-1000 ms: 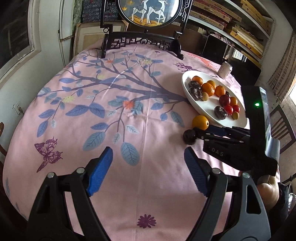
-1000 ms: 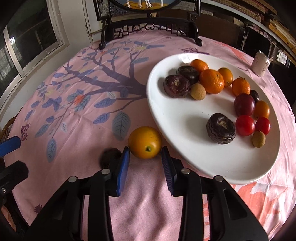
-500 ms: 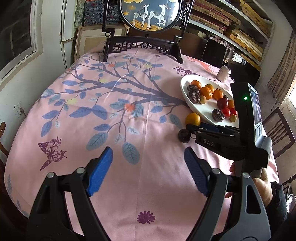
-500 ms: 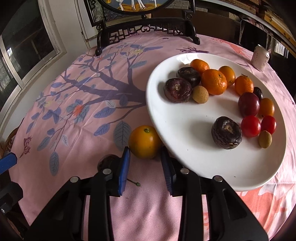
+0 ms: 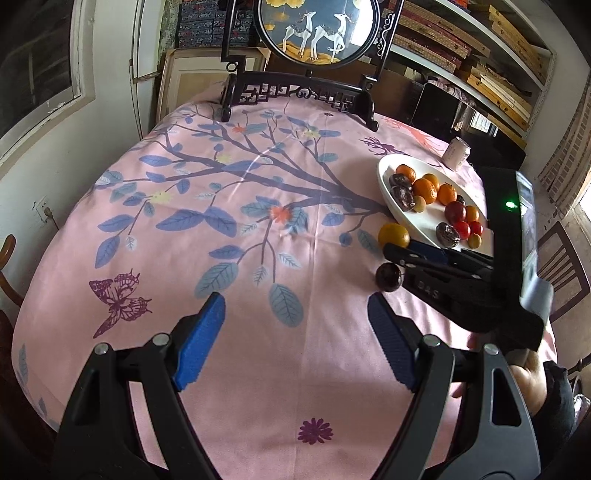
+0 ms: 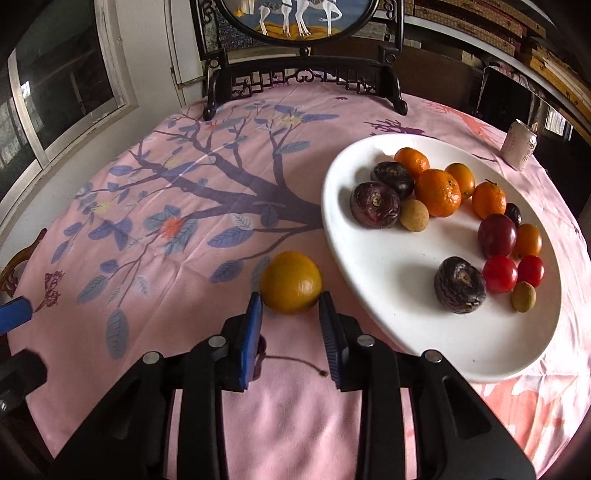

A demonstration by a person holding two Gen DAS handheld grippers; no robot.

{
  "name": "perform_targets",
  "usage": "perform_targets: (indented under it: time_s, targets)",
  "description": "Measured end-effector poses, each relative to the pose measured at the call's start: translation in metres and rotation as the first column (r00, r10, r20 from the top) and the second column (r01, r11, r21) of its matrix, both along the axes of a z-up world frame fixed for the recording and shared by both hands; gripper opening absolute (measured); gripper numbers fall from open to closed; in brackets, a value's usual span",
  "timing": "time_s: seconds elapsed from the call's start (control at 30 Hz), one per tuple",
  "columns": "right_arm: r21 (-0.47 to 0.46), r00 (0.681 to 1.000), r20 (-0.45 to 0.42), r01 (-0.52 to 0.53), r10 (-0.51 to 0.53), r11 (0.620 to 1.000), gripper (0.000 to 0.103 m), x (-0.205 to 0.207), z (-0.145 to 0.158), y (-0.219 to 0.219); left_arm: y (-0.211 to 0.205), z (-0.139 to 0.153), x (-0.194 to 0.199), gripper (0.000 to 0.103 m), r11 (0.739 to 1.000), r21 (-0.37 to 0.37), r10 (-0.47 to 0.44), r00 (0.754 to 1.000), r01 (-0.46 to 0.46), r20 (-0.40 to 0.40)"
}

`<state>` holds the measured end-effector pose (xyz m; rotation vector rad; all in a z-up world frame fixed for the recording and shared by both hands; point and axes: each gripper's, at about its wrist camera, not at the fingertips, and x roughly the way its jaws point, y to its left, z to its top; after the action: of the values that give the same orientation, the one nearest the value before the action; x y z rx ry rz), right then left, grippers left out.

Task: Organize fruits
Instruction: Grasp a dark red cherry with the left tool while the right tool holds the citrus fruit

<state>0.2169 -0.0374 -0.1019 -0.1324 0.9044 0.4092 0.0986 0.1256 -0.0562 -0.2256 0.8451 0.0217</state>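
Observation:
A loose orange (image 6: 290, 282) lies on the pink cloth beside the white plate (image 6: 388, 258), which holds several fruits. My right gripper (image 6: 290, 306) is closing on the orange, with both blue fingertips (image 6: 255, 306) pressed against its near sides. A dark round fruit (image 5: 388, 277) sits on the cloth just left of that gripper. In the right wrist view it is almost hidden behind the left finger. From the left wrist view the right gripper (image 5: 391, 251) reaches to the orange (image 5: 393, 234) by the plate (image 5: 384, 184). My left gripper (image 5: 295, 321) hovers open over bare cloth, holding nothing.
A carved dark stand with a round deer picture (image 5: 317, 29) stands at the table's far edge. A small white can (image 6: 519, 146) sits behind the plate. A wooden chair (image 5: 561, 266) is at the right. The round table's edge curves close on the left.
The right jaws have narrowed onto the orange, which rolled so that its stem spot no longer shows. The right view tilted up a little, and the dark fruit slipped behind the left finger.

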Motion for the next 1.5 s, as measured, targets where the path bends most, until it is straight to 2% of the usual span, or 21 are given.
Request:
perform_targets:
  time_s: [0.07, 0.1, 0.2, 0.27, 0.3, 0.33, 0.37, 0.4, 0.47, 0.57, 0.67, 0.7, 0.73, 0.8, 0.87, 0.93, 1.03, 1.2, 1.33, 1.4, 1.5]
  targets:
    - [0.010, 1.000, 0.013, -0.015, 0.015, 1.000, 0.018, -0.020, 0.014, -0.010, -0.001, 0.000, 0.001, 0.081, 1.000, 0.006, -0.010, 1.000, 0.010, -0.002]
    - [0.016, 1.000, 0.014, -0.022, 0.022, 1.000, 0.016, -0.032, 0.020, -0.017, -0.004, -0.001, 0.002, 0.081, 1.000, 0.011, -0.020, 1.000, 0.020, -0.004]
    - [-0.008, 1.000, -0.013, 0.002, -0.002, 1.000, 0.016, -0.056, 0.026, -0.042, -0.021, -0.007, 0.009, 0.082, 0.997, 0.030, -0.065, 0.998, 0.066, -0.026]
    - [0.055, 0.998, -0.067, 0.010, -0.006, 0.998, 0.017, -0.056, 0.021, -0.057, -0.033, -0.011, 0.017, 0.082, 0.996, 0.031, -0.084, 0.995, 0.085, -0.044]
    - [0.085, 0.997, -0.080, 0.008, -0.001, 0.996, 0.025, -0.053, 0.019, -0.060, -0.038, -0.012, 0.019, 0.082, 0.995, 0.037, -0.091, 0.995, 0.093, -0.046]
    - [0.109, 0.996, -0.089, 0.002, 0.008, 0.994, 0.049, -0.048, 0.018, -0.061, -0.041, -0.013, 0.021, 0.082, 0.995, 0.050, -0.089, 0.995, 0.091, -0.046]
    - [0.134, 0.996, -0.085, 0.003, 0.009, 0.991, 0.059, -0.043, 0.016, -0.060, -0.043, -0.014, 0.022, 0.082, 0.995, 0.060, -0.079, 0.996, 0.082, -0.048]
    - [0.133, 0.997, -0.072, 0.019, -0.010, 0.991, 0.061, -0.037, 0.015, -0.059, -0.043, -0.015, 0.022, 0.082, 0.995, 0.059, -0.072, 0.996, 0.075, -0.050]
    - [0.091, 0.996, -0.076, 0.051, -0.044, 0.995, 0.061, -0.021, 0.008, -0.054, -0.041, -0.016, 0.021, 0.082, 0.996, 0.050, -0.065, 0.996, 0.068, -0.056]
    - [0.125, 0.981, -0.188, 0.079, -0.054, 0.989, 0.061, -0.001, -0.009, -0.047, -0.037, -0.016, 0.020, 0.082, 0.996, 0.060, -0.058, 0.997, 0.061, -0.052]
    - [0.118, 0.981, -0.177, 0.106, -0.084, 0.987, 0.061, 0.004, -0.014, -0.036, -0.034, -0.016, 0.021, 0.082, 0.997, 0.049, -0.060, 0.997, 0.062, -0.050]
    - [0.103, 0.983, -0.153, 0.113, -0.096, 0.988, 0.054, 0.005, -0.013, -0.033, -0.033, -0.017, 0.023, 0.082, 0.997, 0.049, -0.062, 0.997, 0.064, -0.053]
    - [0.079, 0.985, -0.138, 0.115, -0.104, 0.990, 0.040, 0.007, -0.014, -0.030, -0.033, -0.018, 0.024, 0.082, 0.997, 0.048, -0.064, 0.996, 0.066, -0.055]
    - [0.067, 0.984, -0.139, 0.118, -0.108, 0.991, 0.036, 0.011, -0.016, -0.031, -0.033, -0.020, 0.025, 0.082, 0.996, 0.047, -0.068, 0.996, 0.071, -0.061]
    - [0.061, 0.987, -0.125, 0.113, -0.105, 0.992, 0.036, 0.003, -0.010, -0.035, -0.035, -0.020, 0.024, 0.082, 0.996, 0.046, -0.075, 0.995, 0.077, -0.061]
    - [0.093, 0.991, -0.104, 0.094, -0.084, 0.991, 0.036, -0.014, 0.002, -0.045, -0.040, -0.019, 0.020, 0.082, 0.995, 0.045, -0.092, 0.994, 0.094, -0.056]
    - [0.103, 0.996, -0.042, 0.084, -0.080, 0.991, 0.036, -0.052, 0.026, -0.072, -0.058, -0.016, 0.011, 0.082, 0.986, 0.048, -0.158, 0.987, 0.160, -0.041]
    - [0.070, 0.969, 0.046, 0.237, -0.241, 0.969, 0.036, -0.101, 0.040, -0.143, -0.124, -0.023, -0.003, 0.082, 0.942, 0.087, -0.317, 0.945, 0.323, -0.077]
    - [0.119, 0.951, 0.041, 0.301, -0.307, 0.946, 0.036, -0.123, 0.040, -0.185, -0.168, -0.043, -0.004, 0.081, 0.914, 0.147, -0.358, 0.922, 0.378, -0.147]
    - [0.140, 0.948, 0.039, 0.308, -0.316, 0.941, 0.036, -0.129, 0.040, -0.196, -0.178, -0.053, -0.001, 0.078, 0.914, 0.162, -0.344, 0.922, 0.373, -0.180]
    - [0.166, 0.949, 0.033, 0.305, -0.315, 0.938, 0.036, -0.133, 0.038, -0.204, -0.184, -0.060, 0.003, 0.062, 0.921, 0.161, -0.320, 0.925, 0.354, -0.203]
